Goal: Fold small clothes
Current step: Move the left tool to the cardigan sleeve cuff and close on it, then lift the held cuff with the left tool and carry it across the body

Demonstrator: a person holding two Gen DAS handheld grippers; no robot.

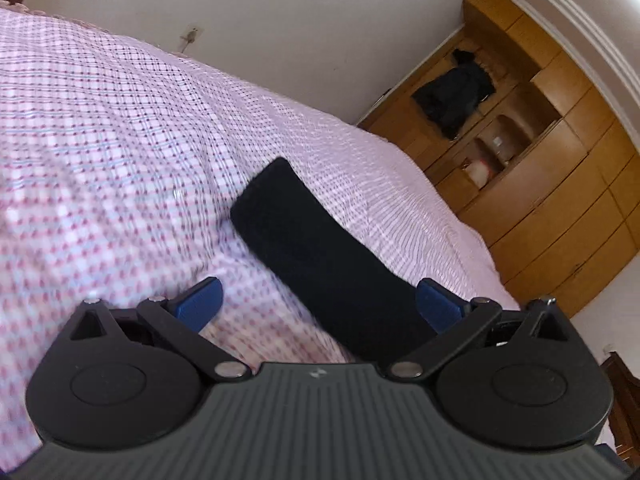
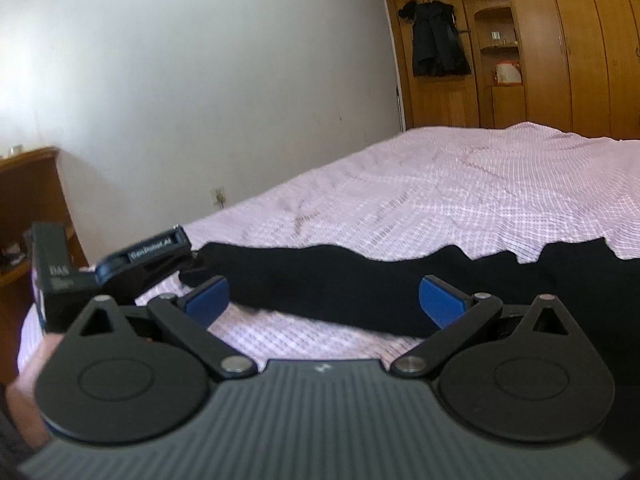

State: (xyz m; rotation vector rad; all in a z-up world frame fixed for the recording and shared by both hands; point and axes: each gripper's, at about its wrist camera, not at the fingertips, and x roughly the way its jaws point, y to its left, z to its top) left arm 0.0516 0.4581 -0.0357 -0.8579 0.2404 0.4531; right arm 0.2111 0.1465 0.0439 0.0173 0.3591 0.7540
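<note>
The sock (image 1: 320,256) lies flat on the bed (image 1: 120,140), a long black strip. No fold in it shows, so the folding looks hardly begun.

The left gripper (image 1: 318,302) is spread wide and empty. The sock runs forward from between its fingers, one end passing under the right pad (image 1: 436,306).

The right gripper (image 2: 324,300) is also released, holding nothing. The sock lies crosswise just beyond its fingertips. To their right the dark cloth widens, though blur hides whether that is the same piece.

Left to do: grip an end and carry it over the other.
</note>
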